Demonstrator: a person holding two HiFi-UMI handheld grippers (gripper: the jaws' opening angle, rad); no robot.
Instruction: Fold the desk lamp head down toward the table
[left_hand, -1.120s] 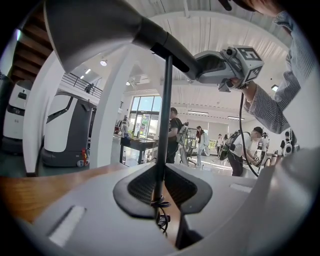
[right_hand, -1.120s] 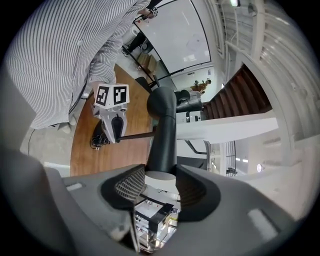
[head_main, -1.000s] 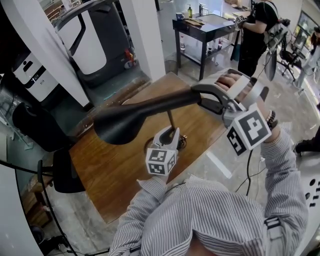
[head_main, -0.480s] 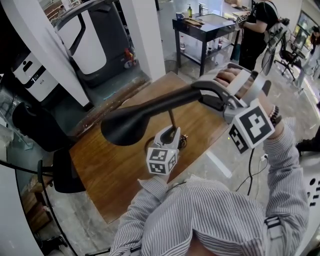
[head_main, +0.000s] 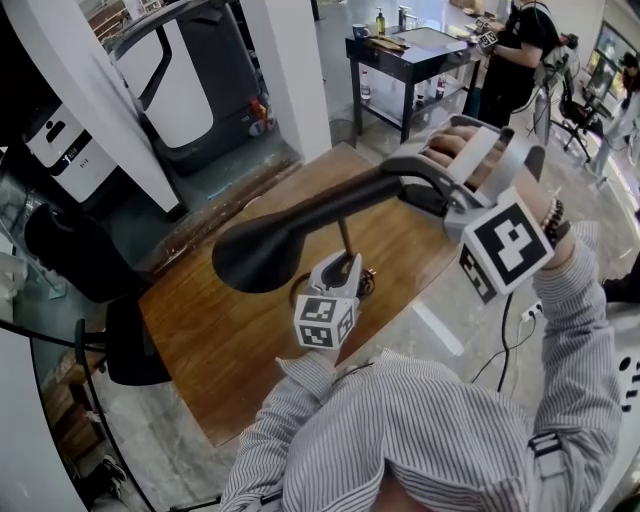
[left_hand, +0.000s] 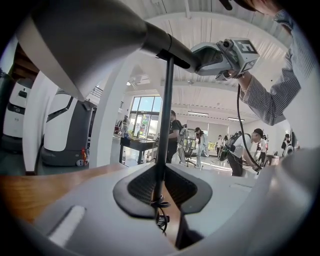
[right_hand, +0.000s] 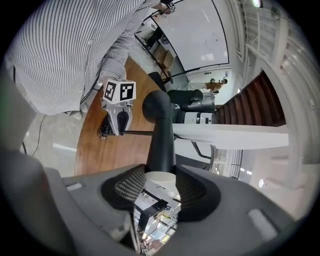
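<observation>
A black desk lamp stands on a wooden table (head_main: 215, 345). Its long head (head_main: 262, 255) reaches out to the left above the tabletop, roughly level. My right gripper (head_main: 418, 188) is shut on the narrow rear end of the head (right_hand: 162, 142), high over the table. The thin upright pole (head_main: 345, 238) runs down to the base, which is mostly hidden behind my left gripper (head_main: 338, 272). That gripper is shut on the pole (left_hand: 165, 115) low down. The left gripper view shows the head's underside (left_hand: 85, 40) overhead. The right gripper view looks along the head toward the left gripper (right_hand: 120, 120).
A dark side table (head_main: 410, 50) with bottles stands beyond the wooden one, with a person (head_main: 515, 60) beside it. A white pillar (head_main: 285, 70) and a white-and-black machine (head_main: 180, 85) are at the back left. A black chair (head_main: 80, 260) is at the left.
The right gripper has rolled a little, and the lamp head has swung slightly to the right in the head view. The left gripper has stayed put on the pole.
</observation>
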